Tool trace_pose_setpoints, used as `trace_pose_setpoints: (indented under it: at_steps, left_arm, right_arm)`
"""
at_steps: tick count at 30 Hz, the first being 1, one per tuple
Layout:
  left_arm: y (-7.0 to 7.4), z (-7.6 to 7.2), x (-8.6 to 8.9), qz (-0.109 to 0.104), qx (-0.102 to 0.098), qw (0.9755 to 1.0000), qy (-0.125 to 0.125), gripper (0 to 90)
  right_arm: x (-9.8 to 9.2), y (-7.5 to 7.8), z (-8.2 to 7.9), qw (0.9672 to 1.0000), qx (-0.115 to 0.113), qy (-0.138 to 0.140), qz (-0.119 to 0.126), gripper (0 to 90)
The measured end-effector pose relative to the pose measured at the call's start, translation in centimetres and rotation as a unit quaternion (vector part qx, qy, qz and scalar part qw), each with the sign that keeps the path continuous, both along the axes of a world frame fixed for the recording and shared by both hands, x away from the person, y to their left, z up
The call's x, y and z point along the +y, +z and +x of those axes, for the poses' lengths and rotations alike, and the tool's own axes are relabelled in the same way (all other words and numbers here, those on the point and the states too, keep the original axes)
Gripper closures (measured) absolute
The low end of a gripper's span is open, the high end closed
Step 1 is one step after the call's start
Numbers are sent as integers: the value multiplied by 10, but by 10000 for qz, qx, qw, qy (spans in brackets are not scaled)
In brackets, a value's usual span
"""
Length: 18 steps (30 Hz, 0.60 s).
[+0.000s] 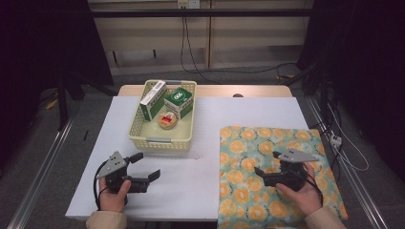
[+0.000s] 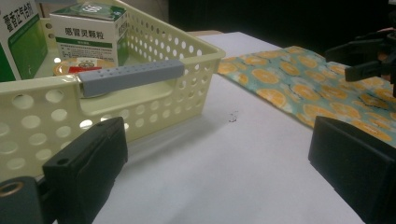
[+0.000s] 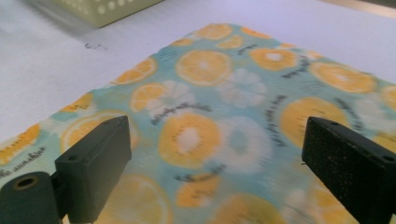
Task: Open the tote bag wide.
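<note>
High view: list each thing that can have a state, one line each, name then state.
Left gripper: open, empty.
Right gripper: open, empty, above the cloth.
Cloth: spread flat on the table.
Basket: upright, holding items.
White-green box: leaning against the basket wall.
Green box: upright.
Round tin: flat, lid on.

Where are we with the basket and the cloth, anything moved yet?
Done: nothing visibly; both boxes and the round tin sit in the basket, and the cloth lies flat and bare. In hand: nothing. The left gripper is open near the basket, the right gripper open over the cloth. Left: apparently everything.
</note>
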<state>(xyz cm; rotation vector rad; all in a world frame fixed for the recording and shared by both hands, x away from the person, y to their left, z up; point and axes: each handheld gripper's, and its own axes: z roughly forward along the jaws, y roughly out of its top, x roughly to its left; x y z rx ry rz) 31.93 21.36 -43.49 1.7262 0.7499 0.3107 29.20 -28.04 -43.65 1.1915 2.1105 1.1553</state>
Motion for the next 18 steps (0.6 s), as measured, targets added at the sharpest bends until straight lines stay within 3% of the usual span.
trace_pose_setpoints:
  at_steps: [4,9,18]
  left_arm:
    - [0,0,0,22,-9,10000,-40,45]
    - [0,0,0,10,-4,10000,-47,45]
    - [-1,1,-2,35,18,10000,-91,45]
  right_arm:
    - [29,-3,3,9994,163,298,-91,81]
    - [60,-2,4,9978,203,609,-171,101]
    - [96,-10,3,9910,549,1150,-397,122]
